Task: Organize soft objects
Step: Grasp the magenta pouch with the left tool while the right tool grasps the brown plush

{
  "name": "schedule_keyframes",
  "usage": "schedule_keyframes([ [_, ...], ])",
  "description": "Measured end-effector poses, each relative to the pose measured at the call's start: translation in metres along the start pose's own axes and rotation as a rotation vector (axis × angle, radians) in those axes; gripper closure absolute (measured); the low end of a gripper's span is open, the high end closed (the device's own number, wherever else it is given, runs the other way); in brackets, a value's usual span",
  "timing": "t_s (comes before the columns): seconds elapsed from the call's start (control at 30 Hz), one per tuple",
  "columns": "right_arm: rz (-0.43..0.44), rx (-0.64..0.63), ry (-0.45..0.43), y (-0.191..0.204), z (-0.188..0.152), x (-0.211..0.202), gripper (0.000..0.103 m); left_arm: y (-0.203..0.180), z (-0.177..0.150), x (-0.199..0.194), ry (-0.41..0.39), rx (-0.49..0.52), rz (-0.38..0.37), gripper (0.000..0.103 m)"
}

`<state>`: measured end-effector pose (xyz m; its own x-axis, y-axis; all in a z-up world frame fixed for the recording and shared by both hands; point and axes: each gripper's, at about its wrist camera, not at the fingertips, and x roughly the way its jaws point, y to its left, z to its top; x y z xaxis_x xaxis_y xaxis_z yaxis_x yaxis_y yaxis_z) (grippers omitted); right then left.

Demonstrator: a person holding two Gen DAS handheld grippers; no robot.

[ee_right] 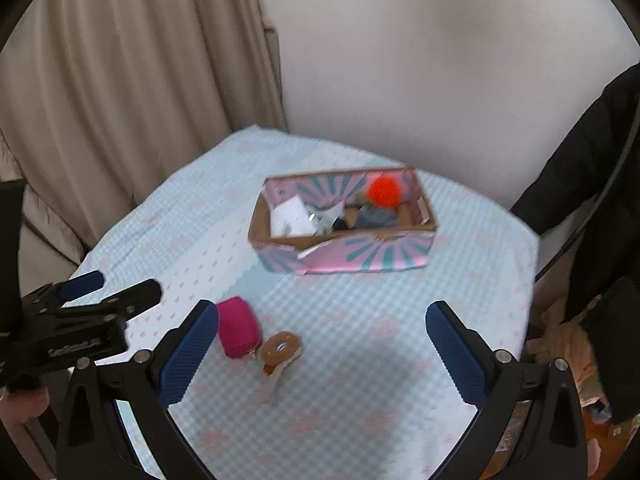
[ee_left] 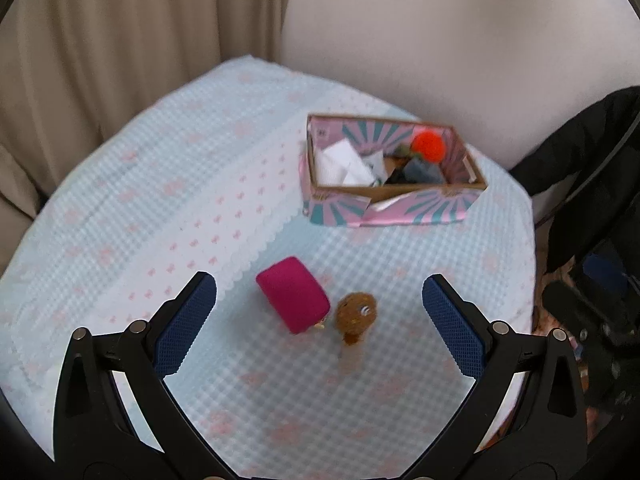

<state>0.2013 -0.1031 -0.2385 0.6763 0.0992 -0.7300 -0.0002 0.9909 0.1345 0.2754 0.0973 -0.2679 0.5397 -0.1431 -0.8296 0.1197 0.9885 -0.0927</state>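
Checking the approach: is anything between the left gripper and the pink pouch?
Nothing visible. The left gripper is open with the pink pouch just ahead; the brown toy lies beside the pouch, not in front.

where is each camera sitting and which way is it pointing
Left wrist: on the left gripper, looking forward and down over the table at the pink pouch, brown toy and box; its open jaws show.
Right wrist: on the right gripper, set further right, facing the same way; its open jaws and the left gripper show.
Shared: pouch, toy, box, table.
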Motion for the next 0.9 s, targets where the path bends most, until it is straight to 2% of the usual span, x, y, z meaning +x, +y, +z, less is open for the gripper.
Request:
schedule_keyframes([
  [0.2, 0.049, 0.003, 0.06, 0.014, -0.034, 0.062, 0.0, 0.018, -0.014, 0.069, 0.078, -0.024, 0.001, 0.0],
  [0.47, 0.072, -0.022, 0.129, 0.032, -0.074, 0.144, 0.0, 0.036, -0.04, 0.173, 0.217, -0.129, 0.008, 0.001],
  [0.67, 0.085, -0.023, 0.168, 0.035, -0.09, 0.192, 0.0, 0.037, -0.05, 0.219, 0.253, -0.133, 0.062, 0.001],
  [0.7, 0.08, -0.035, 0.181, 0.038, -0.094, 0.2, 0.001, 0.037, -0.05, 0.223, 0.259, -0.13, 0.072, 0.001],
  [0.77, 0.087, -0.051, 0.205, 0.04, -0.098, 0.211, 0.014, 0.037, -0.053, 0.235, 0.269, -0.138, 0.082, 0.001],
  [0.9, 0.11, -0.069, 0.254, 0.045, -0.106, 0.23, 0.022, 0.037, -0.056, 0.248, 0.284, -0.161, 0.082, 0.003],
])
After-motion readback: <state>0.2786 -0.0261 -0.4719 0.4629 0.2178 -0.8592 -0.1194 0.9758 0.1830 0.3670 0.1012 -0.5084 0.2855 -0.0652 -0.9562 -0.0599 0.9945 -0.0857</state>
